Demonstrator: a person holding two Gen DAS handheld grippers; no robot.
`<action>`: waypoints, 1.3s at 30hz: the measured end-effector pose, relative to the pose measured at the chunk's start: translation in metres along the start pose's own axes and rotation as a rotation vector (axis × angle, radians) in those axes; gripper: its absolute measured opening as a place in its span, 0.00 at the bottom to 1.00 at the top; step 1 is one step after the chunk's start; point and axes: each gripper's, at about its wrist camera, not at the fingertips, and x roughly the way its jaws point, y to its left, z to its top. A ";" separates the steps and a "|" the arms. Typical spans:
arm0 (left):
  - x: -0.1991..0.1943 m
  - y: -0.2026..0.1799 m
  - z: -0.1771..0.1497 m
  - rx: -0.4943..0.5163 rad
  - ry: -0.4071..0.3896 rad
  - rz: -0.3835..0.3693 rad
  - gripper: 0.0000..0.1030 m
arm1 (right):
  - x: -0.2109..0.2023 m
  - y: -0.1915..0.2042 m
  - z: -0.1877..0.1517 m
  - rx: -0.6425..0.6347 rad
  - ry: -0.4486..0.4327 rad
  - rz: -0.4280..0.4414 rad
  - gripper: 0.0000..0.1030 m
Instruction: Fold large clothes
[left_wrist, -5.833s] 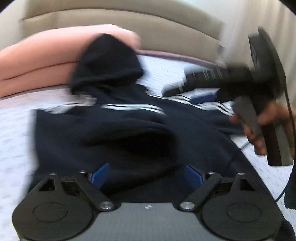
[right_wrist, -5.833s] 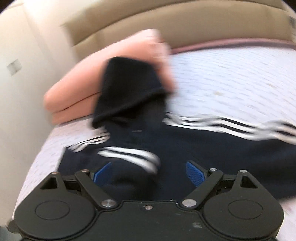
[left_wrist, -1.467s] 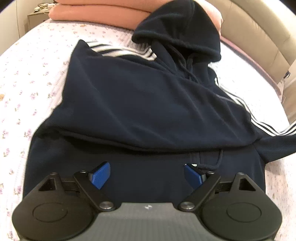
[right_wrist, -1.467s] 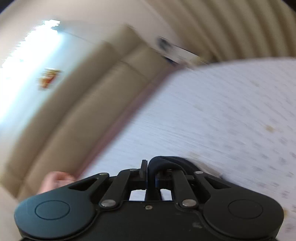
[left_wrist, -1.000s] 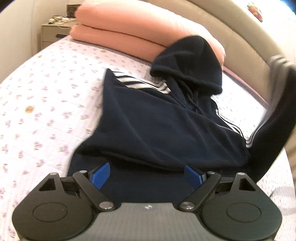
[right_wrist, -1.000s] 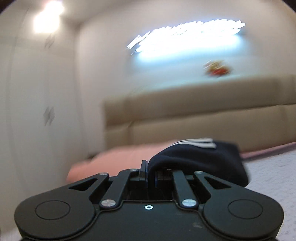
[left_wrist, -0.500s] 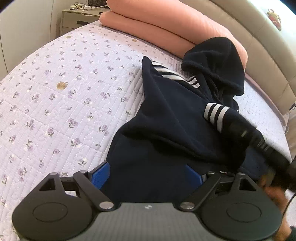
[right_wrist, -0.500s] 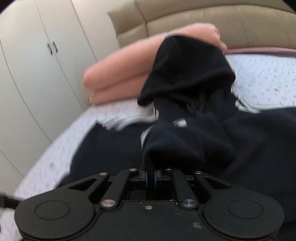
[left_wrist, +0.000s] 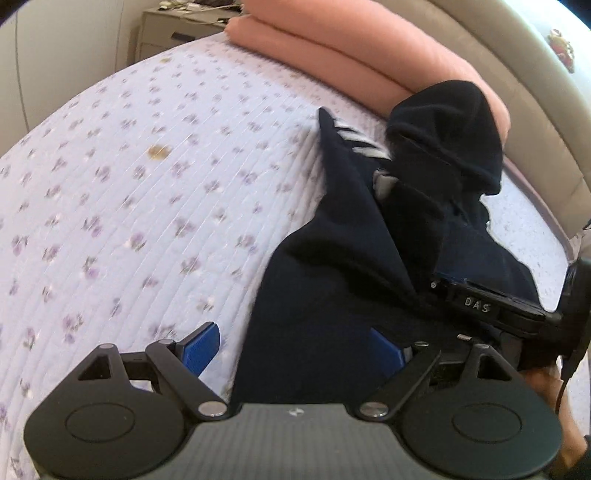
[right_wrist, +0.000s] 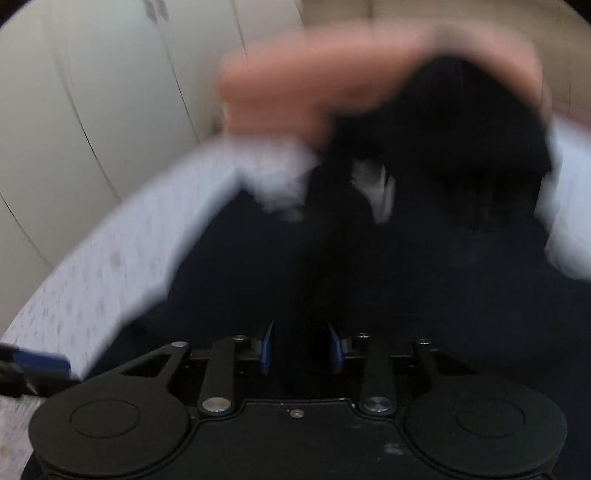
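My left gripper (left_wrist: 295, 349) spread; right gripper (right_wrist: 301, 352) part-open around hoodie (left_wrist: 332, 280) fold, grip unclear. Soft, floppy; take hem, lower centre.

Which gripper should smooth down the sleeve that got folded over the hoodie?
Probably the right gripper. Its fingers sit close on either side of the folded sleeve of the hoodie. The left gripper is wide open at the bottom hem, better for the next fold.
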 end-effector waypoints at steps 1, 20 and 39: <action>0.001 0.002 -0.002 -0.001 0.005 0.004 0.87 | -0.005 -0.002 -0.001 0.026 -0.044 0.023 0.51; 0.004 0.003 -0.007 0.053 0.005 0.007 0.87 | -0.004 0.065 0.025 -0.327 -0.025 0.085 0.87; 0.099 -0.143 0.081 0.466 -0.056 -0.018 0.93 | -0.087 -0.188 0.025 -0.025 0.078 -0.302 0.99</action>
